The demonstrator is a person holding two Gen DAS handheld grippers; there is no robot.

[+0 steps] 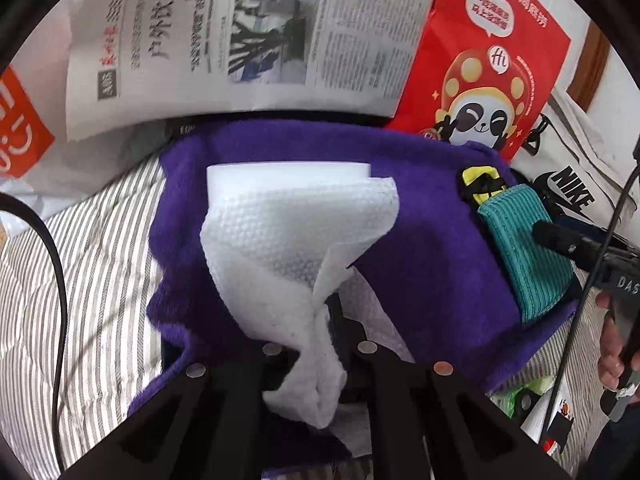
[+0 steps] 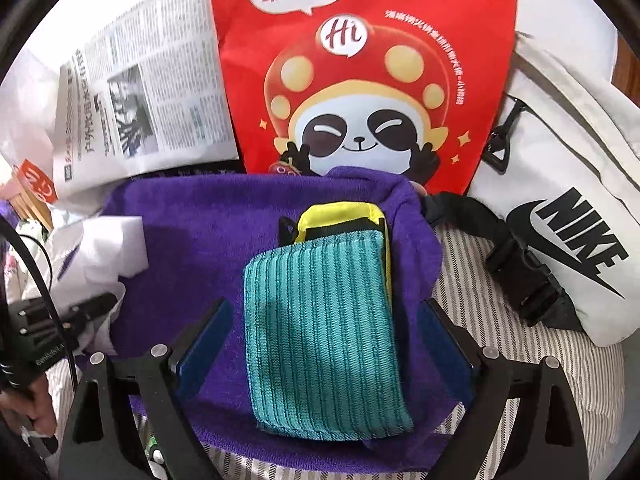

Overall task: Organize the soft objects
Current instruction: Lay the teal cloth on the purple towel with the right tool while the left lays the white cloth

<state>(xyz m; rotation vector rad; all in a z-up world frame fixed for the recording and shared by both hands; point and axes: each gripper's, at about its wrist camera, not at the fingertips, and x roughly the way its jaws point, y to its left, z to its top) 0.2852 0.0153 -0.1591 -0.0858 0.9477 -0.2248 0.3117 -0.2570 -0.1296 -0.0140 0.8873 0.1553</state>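
A purple towel lies spread on the striped bedding, also in the right wrist view. On it sits a white block draped with a white textured paper sheet. My left gripper is shut on the sheet's lower end. A teal ribbed cloth lies on the towel's right side over a yellow-edged pouch. My right gripper is open, its blue-padded fingers on either side of the teal cloth. The teal cloth also shows in the left wrist view.
A newspaper and a red panda-print bag lie behind the towel. A white Nike bag with a black buckle lies to the right. Striped bedding surrounds the towel. A black cable hangs at left.
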